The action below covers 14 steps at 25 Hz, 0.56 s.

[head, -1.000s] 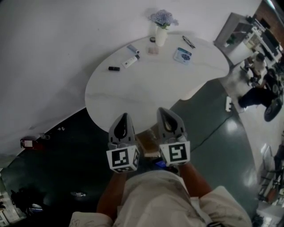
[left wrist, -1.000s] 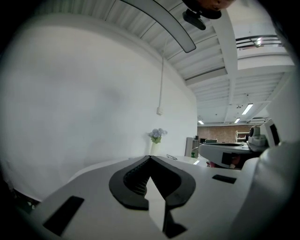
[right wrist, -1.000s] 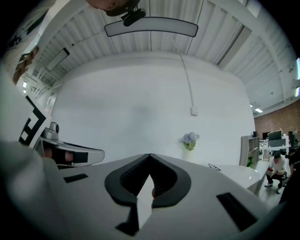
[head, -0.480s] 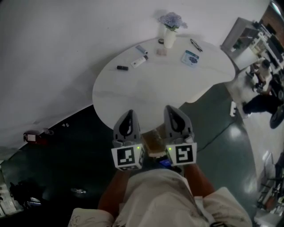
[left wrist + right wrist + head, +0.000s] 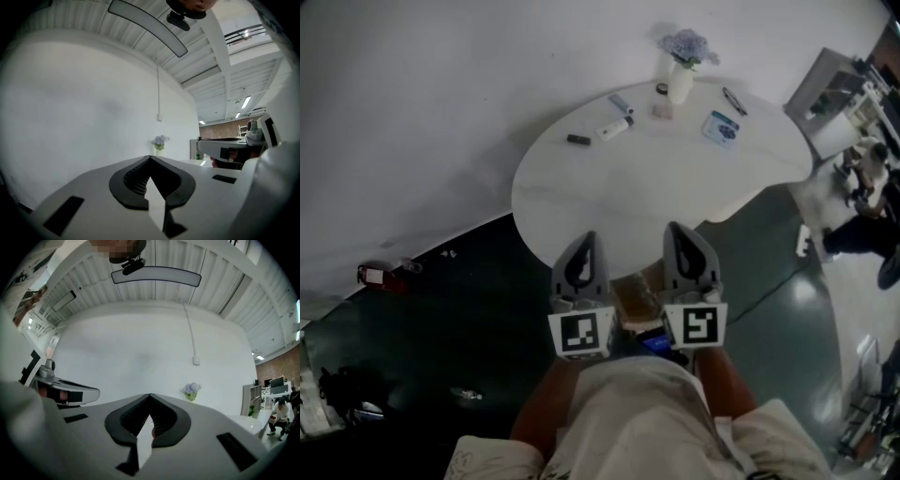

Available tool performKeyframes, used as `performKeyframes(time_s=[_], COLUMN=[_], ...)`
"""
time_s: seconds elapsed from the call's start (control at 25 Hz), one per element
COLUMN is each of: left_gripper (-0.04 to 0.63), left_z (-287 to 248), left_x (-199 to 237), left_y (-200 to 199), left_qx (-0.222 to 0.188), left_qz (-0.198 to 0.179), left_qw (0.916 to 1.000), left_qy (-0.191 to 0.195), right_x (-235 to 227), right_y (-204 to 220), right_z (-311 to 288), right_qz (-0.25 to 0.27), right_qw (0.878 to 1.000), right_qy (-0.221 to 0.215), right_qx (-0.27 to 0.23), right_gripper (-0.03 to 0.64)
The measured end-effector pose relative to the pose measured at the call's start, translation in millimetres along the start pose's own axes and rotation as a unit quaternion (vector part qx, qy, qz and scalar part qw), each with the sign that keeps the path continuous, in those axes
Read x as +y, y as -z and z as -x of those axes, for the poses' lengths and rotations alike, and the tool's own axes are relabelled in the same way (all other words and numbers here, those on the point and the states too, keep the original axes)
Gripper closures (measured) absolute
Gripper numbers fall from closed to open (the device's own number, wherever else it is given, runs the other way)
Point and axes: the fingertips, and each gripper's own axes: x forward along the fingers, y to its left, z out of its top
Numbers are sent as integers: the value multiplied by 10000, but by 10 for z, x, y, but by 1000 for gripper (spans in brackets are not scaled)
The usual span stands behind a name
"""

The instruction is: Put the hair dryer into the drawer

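No hair dryer shows in any view. In the head view my left gripper [image 5: 586, 242] and right gripper [image 5: 677, 231] are held level, side by side, over the near edge of a white rounded table [image 5: 581, 202]. Both are shut with nothing between the jaws; the tips meet in the left gripper view [image 5: 150, 157] and the right gripper view [image 5: 150, 395]. Between the grippers, under the table's edge, shows a brown wooden piece [image 5: 635, 296] that may be a drawer unit; I cannot tell.
At the table's far end stand a white vase of flowers [image 5: 680, 81], a black stick [image 5: 578, 140], a white tube [image 5: 614, 128], a blue packet [image 5: 721, 128] and glasses [image 5: 734, 100]. A person [image 5: 867, 187] crouches at right. Dark floor lies left with a red item [image 5: 375, 275].
The head view has swung, so the table and both grippers sit further right and lower in the picture. The grippers stay side by side and shut.
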Motion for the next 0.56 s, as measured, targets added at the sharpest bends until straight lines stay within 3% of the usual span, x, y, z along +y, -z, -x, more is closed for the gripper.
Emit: performKeyframes(time_s=[0.56], left_gripper=[594], left_z=[41], left_x=[31], left_y=[56], left_qx=[-15], left_qz=[104], left_qw=[9999], left_qy=[-99], right_x=[-79], right_y=[109], right_z=[6], right_qz=[25], right_qw=[10000], right_qy=[49], right_qx=[22], right_gripper=[614])
